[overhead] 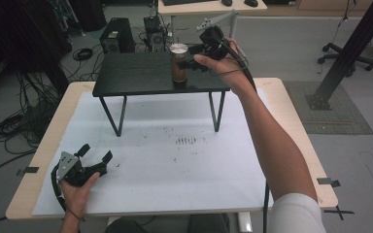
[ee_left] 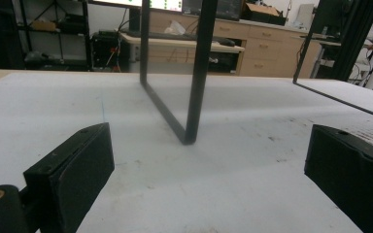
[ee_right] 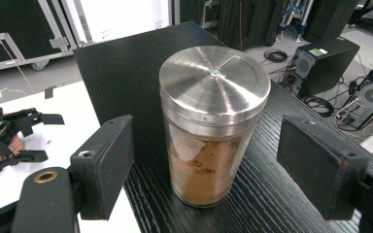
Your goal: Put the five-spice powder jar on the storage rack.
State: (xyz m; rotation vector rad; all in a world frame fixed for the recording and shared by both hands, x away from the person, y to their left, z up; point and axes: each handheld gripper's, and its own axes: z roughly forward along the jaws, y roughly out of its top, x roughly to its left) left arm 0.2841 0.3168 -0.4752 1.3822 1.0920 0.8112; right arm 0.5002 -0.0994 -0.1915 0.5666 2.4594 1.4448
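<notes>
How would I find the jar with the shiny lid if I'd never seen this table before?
Look for the small black wooden shelf on thin metal legs, standing on the white-covered table. Near its right end stands a clear glass jar, upright and partly filled with brown powder. Its flat, round, silver metal lid sets it apart; it stands between the right gripper's open jaws.

Jar [overhead: 178, 63] on shelf [overhead: 141, 73], btwn right gripper [overhead: 190, 57] jaws.

The high view looked forward and down over the white-covered table [overhead: 145, 194] from the person's side. The left gripper view sat low, facing a leg of the black stand [ee_left: 194, 97]. The right gripper view looked closely down on the stand's top, sharing it with the high view.
</notes>
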